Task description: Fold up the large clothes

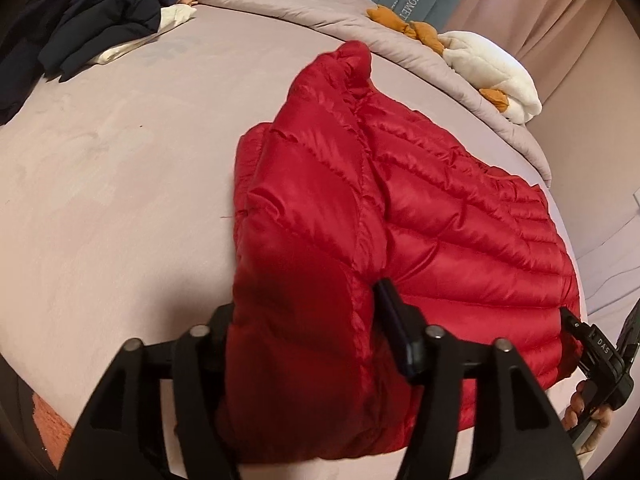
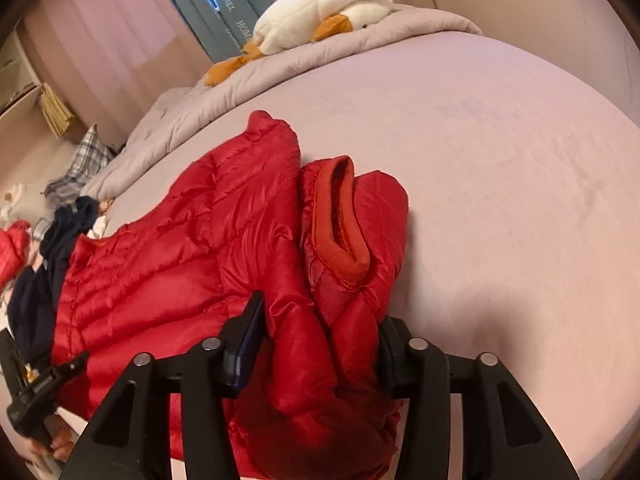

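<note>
On the pale lilac bed (image 1: pixel 120 184) our red puffer jacket (image 1: pixel 440 216) lies folded, quilted back up, its collar end nearer the right tool. Our left gripper (image 1: pixel 308 332) straddles a bulging fold at the jacket's near edge — one finger (image 1: pixel 394 320) shows against the red fabric while the other is mostly hidden behind it, and we cannot tell whether the pads press in. Our right gripper (image 2: pixel 320 344) frames the bunched collar end the same way, fabric filling the gap between its fingers (image 2: pixel 246 340); again we cannot tell whether it is clenched or slack. Beyond the jacket a rumpled grey duvet (image 1: pixel 280 4) carries a white plush goose (image 2: pixel 320 12), and a heap of dark navy clothes (image 1: pixel 88 20) sits at the far side — well apart from the jacket.
</note>
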### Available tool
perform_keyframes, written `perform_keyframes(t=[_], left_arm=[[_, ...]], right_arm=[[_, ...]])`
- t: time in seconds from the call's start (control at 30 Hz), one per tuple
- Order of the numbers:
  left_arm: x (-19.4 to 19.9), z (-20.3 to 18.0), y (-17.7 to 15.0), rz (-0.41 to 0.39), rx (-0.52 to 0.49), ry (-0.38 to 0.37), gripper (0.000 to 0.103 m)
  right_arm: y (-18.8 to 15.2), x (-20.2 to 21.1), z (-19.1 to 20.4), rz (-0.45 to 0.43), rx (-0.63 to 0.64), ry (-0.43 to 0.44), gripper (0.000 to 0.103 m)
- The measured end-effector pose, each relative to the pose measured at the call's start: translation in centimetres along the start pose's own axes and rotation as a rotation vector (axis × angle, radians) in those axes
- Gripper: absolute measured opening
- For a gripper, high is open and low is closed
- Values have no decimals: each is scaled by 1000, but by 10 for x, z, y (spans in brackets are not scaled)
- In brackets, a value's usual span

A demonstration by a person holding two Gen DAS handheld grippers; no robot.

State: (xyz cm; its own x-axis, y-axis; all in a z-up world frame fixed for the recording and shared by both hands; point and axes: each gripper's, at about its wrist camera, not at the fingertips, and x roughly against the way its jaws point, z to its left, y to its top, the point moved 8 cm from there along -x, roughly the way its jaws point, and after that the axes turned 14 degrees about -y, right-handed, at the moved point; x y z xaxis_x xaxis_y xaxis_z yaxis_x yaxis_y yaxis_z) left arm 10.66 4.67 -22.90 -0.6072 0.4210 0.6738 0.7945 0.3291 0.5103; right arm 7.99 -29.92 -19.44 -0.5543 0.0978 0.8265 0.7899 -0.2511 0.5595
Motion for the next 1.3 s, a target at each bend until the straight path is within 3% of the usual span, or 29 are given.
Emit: perform_keyframes(t=[0.03, 0.1, 0.13, 0.2, 0.3, 0.47, 0.7, 0.83, 1.3], left_arm=[[4, 0, 0, -9, 6, -10, 64], [15, 2, 1, -31, 7, -11, 80], [21, 2, 1, -46, 2, -5, 83], [34, -1, 4, -80, -11, 5, 91], [58, -12, 7, -128, -37, 6, 103], [99, -37, 12, -206, -89, -14, 103], [134, -78, 8, -284, -187, -27, 103], [139, -91, 0, -309, -249, 1, 103], [88, -84, -29, -198, -241, 30, 103]], right_arm=[[0, 1, -3, -6, 2, -26, 60], [3, 8, -6, -34, 11, -78, 67], [5, 13, -7, -52, 15, -97, 67], [7, 23, -7, -65, -1, -84, 72], [11, 45, -4, -120, -30, -45, 89], [16, 93, 16, -255, 29, -9, 101], [14, 135, 66, -358, 118, 92, 102], [7, 138, 87, -384, 175, 83, 102], [-27, 135, 104, -403, 294, -10, 102]])
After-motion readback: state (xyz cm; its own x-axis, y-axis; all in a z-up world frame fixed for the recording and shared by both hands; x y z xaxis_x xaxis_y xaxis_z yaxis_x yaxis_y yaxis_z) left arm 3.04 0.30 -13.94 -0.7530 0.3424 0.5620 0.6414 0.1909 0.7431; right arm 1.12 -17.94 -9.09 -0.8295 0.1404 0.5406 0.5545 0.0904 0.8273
